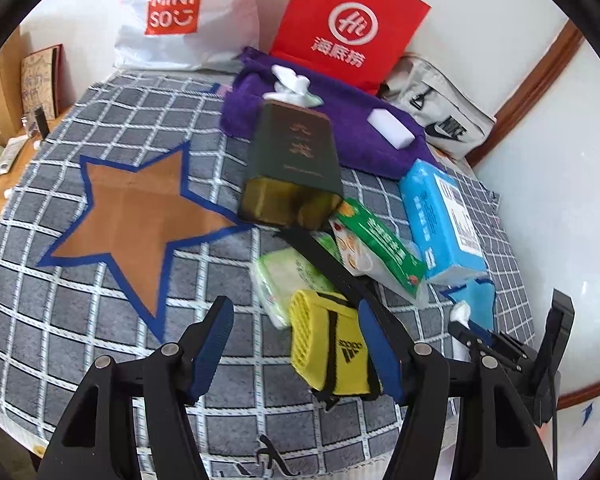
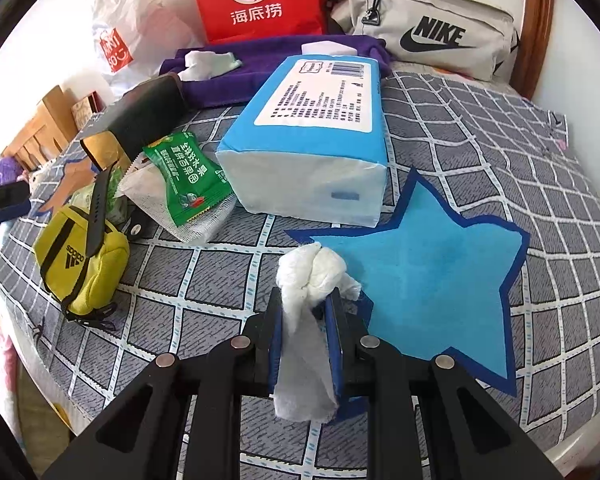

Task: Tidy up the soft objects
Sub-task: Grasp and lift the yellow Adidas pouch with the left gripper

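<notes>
Tissue pack [image 2: 304, 136] behind star patch [image 2: 424, 280]; snack packet [image 2: 184, 180] left; pouch [image 2: 80, 264] further left.

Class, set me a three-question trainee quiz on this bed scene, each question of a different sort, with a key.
1. True or false: the right claw is shut on a crumpled white tissue.
2. The blue tissue pack lies beside which star patch: A brown, B light blue?
3. Fill in: the left claw stands open over the yellow ____.

Key: 1 true; 2 B; 3 pouch.
</notes>
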`<state>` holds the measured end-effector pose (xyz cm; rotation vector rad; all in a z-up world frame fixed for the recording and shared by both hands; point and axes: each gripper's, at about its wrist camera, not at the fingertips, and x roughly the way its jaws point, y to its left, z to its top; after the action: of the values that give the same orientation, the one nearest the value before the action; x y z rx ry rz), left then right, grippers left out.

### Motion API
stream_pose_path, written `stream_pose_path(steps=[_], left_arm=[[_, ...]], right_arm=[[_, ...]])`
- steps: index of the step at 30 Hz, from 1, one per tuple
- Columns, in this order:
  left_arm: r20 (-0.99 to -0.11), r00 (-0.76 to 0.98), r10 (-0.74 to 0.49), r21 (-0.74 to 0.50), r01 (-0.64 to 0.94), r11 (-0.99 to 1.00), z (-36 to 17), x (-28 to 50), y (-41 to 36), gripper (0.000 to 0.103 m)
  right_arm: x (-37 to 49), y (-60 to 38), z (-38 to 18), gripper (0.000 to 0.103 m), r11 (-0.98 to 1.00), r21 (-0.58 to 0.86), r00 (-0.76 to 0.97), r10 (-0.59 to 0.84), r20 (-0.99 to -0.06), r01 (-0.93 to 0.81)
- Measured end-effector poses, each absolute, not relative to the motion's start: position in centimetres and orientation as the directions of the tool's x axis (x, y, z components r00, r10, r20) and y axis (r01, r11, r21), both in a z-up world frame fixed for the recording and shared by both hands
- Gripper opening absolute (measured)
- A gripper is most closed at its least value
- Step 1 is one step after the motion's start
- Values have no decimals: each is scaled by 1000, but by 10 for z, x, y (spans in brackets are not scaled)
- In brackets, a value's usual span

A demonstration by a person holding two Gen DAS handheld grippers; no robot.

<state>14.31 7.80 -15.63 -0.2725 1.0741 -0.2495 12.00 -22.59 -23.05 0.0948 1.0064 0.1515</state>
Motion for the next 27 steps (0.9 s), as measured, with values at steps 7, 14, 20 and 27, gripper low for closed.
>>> stream_pose_path(steps=[7, 14, 20, 27], left_arm=[[-848, 419, -326, -317, 92, 944, -163, 142, 59, 63], [-864, 407, -297, -287, 85, 954, -162, 140, 55, 63], [-871, 414, -266, -264, 65, 962, -157, 134, 59, 63], [-869, 426, -252, -232, 101, 968, -160, 126, 54, 62]], right_arm=[[122, -228, -231, 20, 981, 175, 524, 190, -830, -80], [122, -230, -233, 21, 976, 204, 529, 214, -821, -78], [123, -234, -234, 21, 970, 230, 532, 234, -814, -76], [113, -233, -222, 19, 971, 217, 551, 234, -801, -97]])
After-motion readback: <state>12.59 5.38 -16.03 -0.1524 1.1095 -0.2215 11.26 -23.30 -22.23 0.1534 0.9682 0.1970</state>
